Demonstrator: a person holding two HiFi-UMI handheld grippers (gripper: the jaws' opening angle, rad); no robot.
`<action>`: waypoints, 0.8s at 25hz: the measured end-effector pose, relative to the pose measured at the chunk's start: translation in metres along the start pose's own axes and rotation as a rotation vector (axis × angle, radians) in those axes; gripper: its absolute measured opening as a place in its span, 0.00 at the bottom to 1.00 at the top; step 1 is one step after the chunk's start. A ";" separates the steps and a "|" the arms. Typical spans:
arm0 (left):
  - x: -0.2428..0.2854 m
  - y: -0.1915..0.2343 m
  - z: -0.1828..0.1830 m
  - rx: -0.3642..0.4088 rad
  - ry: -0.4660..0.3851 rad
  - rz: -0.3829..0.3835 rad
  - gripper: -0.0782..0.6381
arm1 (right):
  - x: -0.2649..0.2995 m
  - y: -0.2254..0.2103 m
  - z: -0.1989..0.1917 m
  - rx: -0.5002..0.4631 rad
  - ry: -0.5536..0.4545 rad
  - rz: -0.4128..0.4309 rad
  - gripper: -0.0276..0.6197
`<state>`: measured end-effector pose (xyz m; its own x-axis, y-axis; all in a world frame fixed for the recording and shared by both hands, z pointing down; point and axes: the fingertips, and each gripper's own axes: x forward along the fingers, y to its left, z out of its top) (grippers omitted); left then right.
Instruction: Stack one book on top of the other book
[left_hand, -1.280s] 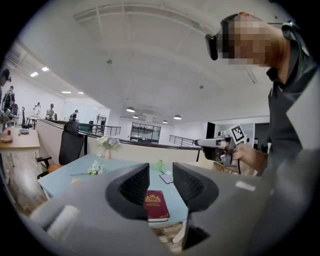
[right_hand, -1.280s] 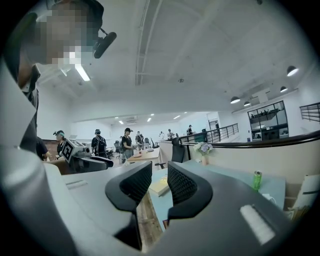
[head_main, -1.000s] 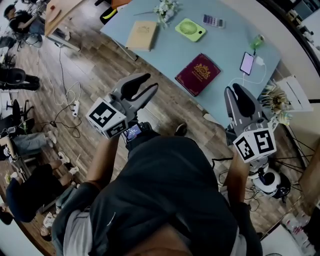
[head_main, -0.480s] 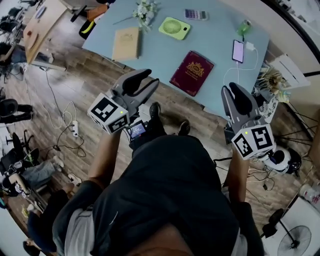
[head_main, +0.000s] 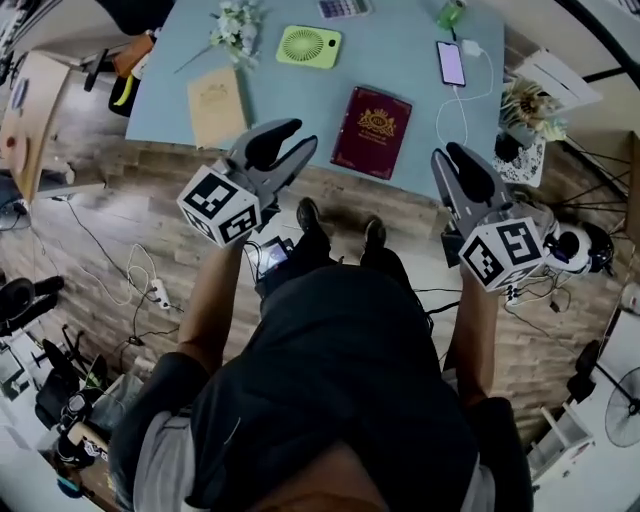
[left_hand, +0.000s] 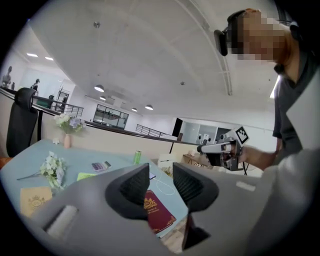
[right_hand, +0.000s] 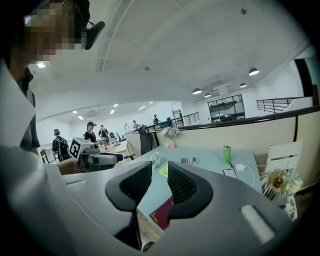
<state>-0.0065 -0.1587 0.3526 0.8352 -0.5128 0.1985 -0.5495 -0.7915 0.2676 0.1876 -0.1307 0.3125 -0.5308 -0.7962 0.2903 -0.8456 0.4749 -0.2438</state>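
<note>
Left tool (head_main: 298, 135) and right tool (head_main: 445, 158) gape empty; we judge the maroon book (head_main: 372, 131) stiff, light, best pinched at one edge.

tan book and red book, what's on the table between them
Nothing; the head view shows bare table between the tan book and the red book.

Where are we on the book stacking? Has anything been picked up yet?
Nothing is done yet: the tan book and the maroon book lie apart on the table. Nothing is in hand: the left gripper and the right gripper are open and empty. Left: grasp one book and set it on the other.
</note>
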 end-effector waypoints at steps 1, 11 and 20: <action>0.004 0.005 -0.004 -0.006 0.009 -0.012 0.34 | 0.004 -0.002 -0.003 0.013 0.005 -0.013 0.19; 0.051 0.046 -0.078 -0.098 0.135 -0.068 0.34 | 0.044 -0.041 -0.070 0.149 0.080 -0.096 0.19; 0.088 0.071 -0.153 -0.194 0.240 -0.030 0.34 | 0.082 -0.083 -0.154 0.269 0.197 -0.126 0.19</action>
<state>0.0247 -0.2090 0.5337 0.8354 -0.3784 0.3987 -0.5373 -0.7151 0.4472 0.2057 -0.1776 0.4991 -0.4460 -0.7421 0.5004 -0.8741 0.2409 -0.4218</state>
